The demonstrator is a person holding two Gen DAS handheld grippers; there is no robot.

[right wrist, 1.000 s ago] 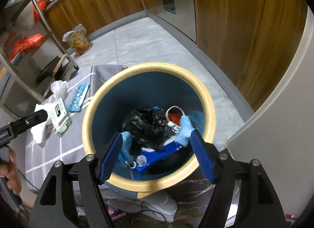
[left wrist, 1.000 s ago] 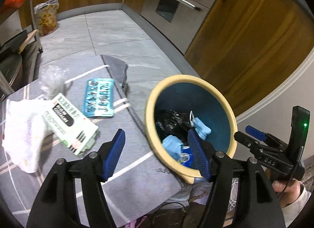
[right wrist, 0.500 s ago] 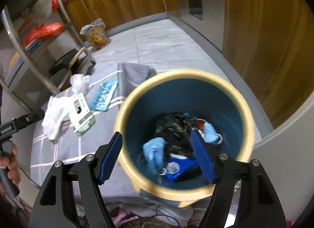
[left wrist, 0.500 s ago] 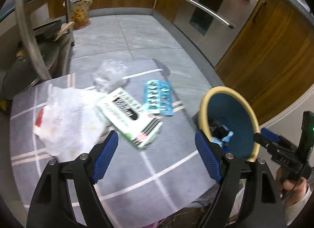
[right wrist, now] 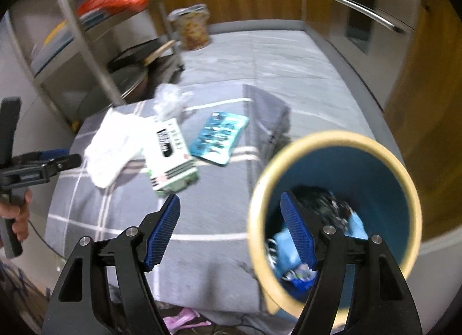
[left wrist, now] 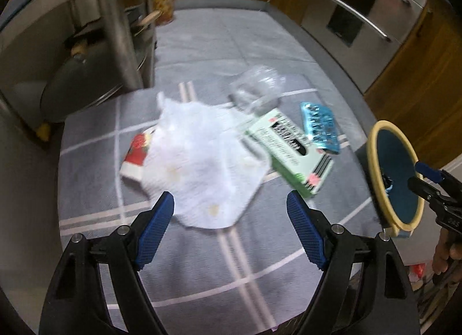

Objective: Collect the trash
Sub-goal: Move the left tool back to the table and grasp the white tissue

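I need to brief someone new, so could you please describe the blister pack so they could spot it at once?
Start at the grey checked cloth beside the yellow-rimmed bin. The blister pack lies flat between the green-and-white box and the bin, the only shiny turquoise item.

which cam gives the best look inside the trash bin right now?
Right wrist. It looks down into the trash bin, showing the black bag and light blue scraps, though the right gripper hides part of the opening. Left wrist shows the bin only edge-on at the frame's right side, contents barely visible.
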